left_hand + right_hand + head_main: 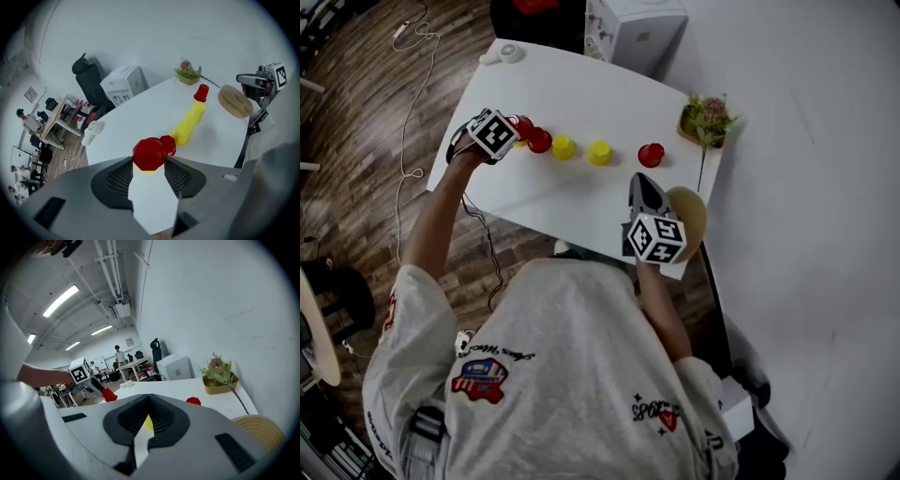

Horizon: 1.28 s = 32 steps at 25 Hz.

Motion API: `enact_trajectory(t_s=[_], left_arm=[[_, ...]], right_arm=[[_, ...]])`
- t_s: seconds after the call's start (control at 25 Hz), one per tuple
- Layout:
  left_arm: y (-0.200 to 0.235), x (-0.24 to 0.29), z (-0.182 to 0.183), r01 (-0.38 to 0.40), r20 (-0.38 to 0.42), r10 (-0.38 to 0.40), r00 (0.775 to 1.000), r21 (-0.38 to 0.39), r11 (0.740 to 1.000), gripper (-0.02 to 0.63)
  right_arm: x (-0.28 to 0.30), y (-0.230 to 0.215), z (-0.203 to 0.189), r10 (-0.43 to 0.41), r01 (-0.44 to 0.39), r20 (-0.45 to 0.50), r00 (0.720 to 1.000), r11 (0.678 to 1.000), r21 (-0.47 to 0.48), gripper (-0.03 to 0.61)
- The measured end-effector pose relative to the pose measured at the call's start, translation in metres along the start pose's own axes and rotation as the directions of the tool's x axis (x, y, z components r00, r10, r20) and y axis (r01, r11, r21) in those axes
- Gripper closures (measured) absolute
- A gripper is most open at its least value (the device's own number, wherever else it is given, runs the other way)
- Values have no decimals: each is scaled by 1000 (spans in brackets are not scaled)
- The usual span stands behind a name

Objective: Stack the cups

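Red cup clamped in the left gripper for stacking
It is gripped by its sides, seemingly to be seated on the yellow cup directly beneath; the other cups are lined up beyond the jaws, while the right gripper is held closed, empty

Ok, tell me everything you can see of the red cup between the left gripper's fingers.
The red cup looks like glossy plastic, with a many-sided outline and a closed flat end facing the left gripper view. The left gripper has its fingers pressed on two sides. The cup is at the near end of the row over the white table, another red cup close behind. A yellow sliver shows beneath it; contact cannot be told.
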<state>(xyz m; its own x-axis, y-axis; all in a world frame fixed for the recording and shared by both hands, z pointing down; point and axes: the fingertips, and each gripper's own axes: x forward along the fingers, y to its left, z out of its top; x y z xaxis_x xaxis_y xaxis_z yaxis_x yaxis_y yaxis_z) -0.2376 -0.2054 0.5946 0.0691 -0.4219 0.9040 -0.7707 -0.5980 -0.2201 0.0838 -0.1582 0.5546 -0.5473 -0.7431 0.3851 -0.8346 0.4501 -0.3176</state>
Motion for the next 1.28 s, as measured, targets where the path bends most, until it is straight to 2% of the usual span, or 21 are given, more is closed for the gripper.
enact_trajectory(t_s=[0.12,0.2,0.6,0.68,0.8,0.84,1.12,1.28], left_arm=[[-14,3,-21,62,-120,-65,991,-33,998,410],[-16,3,-25,67,-153,-70,986,-20,998,410],[-17,8,-24,80,-173,-79,982,-2,997,406],[-17,7,-19,76,-144,-75,987,1,997,402],[0,-1,11,9,-5,-9,1000,41,999,388],[4,-6,14,-4,12,4,1000,39,999,385],[7,-42,19,-47,78,49,996,-30,998,385],[-8,-52,20,18,151,1,988,-126,992,385]], right_arm=[[2,1,1,-1,1,1,1000,1000,1,578],[2,0,2,-2,2,4,1000,1000,3,578],[-1,-7,2,-13,13,5,1000,1000,10,578],[-2,-8,2,-12,12,5,1000,1000,11,578],[-2,-7,1,-8,8,5,1000,1000,10,578],[-2,-6,0,-7,7,6,1000,1000,10,578],[-5,0,0,2,-2,12,1000,1000,7,578],[-7,4,1,2,-2,19,1000,1000,5,578]])
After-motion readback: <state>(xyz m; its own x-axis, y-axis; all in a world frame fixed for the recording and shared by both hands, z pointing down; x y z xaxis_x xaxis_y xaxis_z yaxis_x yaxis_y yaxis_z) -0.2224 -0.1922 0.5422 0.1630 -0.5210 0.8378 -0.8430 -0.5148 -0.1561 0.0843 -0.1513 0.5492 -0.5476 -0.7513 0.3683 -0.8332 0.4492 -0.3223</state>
